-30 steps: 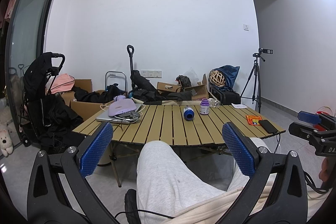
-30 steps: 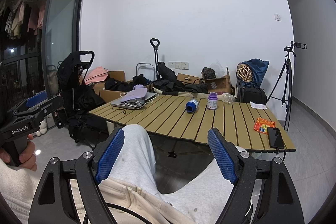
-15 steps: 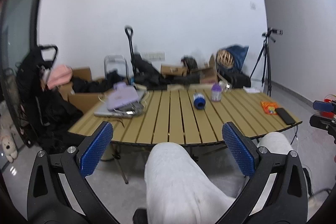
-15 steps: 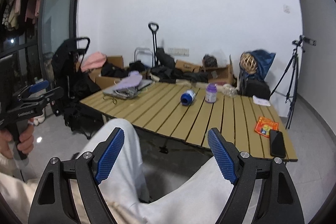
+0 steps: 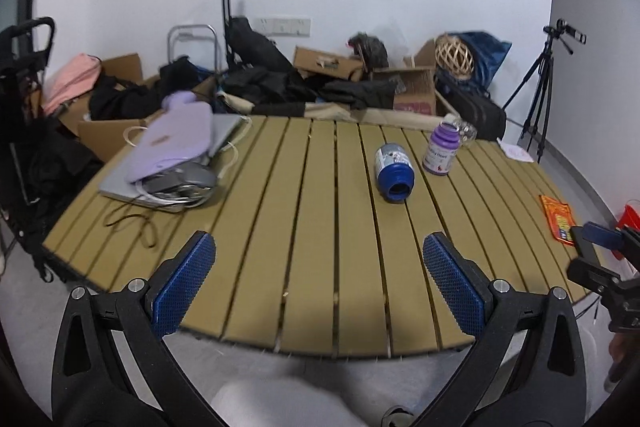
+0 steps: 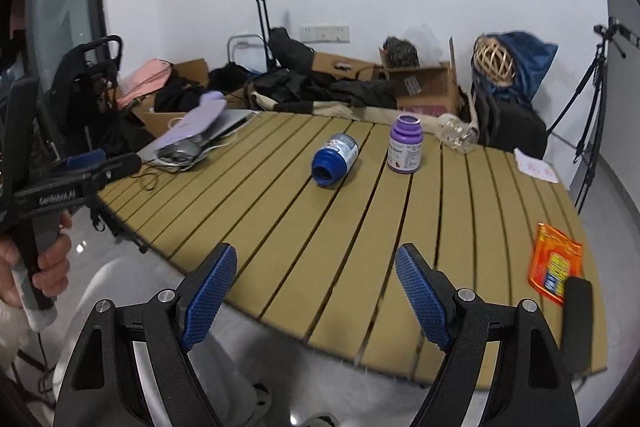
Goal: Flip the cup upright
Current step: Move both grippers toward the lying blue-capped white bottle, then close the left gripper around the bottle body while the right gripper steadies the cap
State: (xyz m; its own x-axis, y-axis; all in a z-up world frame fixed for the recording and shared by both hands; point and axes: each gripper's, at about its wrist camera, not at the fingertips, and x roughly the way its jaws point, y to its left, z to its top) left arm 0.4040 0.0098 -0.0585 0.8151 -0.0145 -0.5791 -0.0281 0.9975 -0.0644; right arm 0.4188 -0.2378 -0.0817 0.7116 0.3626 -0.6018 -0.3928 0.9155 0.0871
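Note:
A blue cup [image 5: 392, 173] with a pale label lies on its side on the slatted wooden table [image 5: 312, 227], its open mouth toward me. It also shows in the right wrist view [image 6: 334, 159]. My left gripper [image 5: 318, 283] is open and empty over the table's near edge, well short of the cup. My right gripper [image 6: 316, 291] is open and empty, also over the near edge and short of the cup. Each gripper shows at the edge of the other's view.
A purple bottle [image 5: 442, 151] stands upright just right of the cup. A clear glass jar [image 6: 456, 135] lies behind it. A laptop with a lilac pouch and cables [image 5: 172, 155] is at the left. An orange packet [image 6: 554, 267] and a black phone [image 6: 576, 319] lie at the right edge.
Both grippers have moved forward from above my lap to over the table's near edge. The cup and bottle now look much closer. Both grippers stay open.

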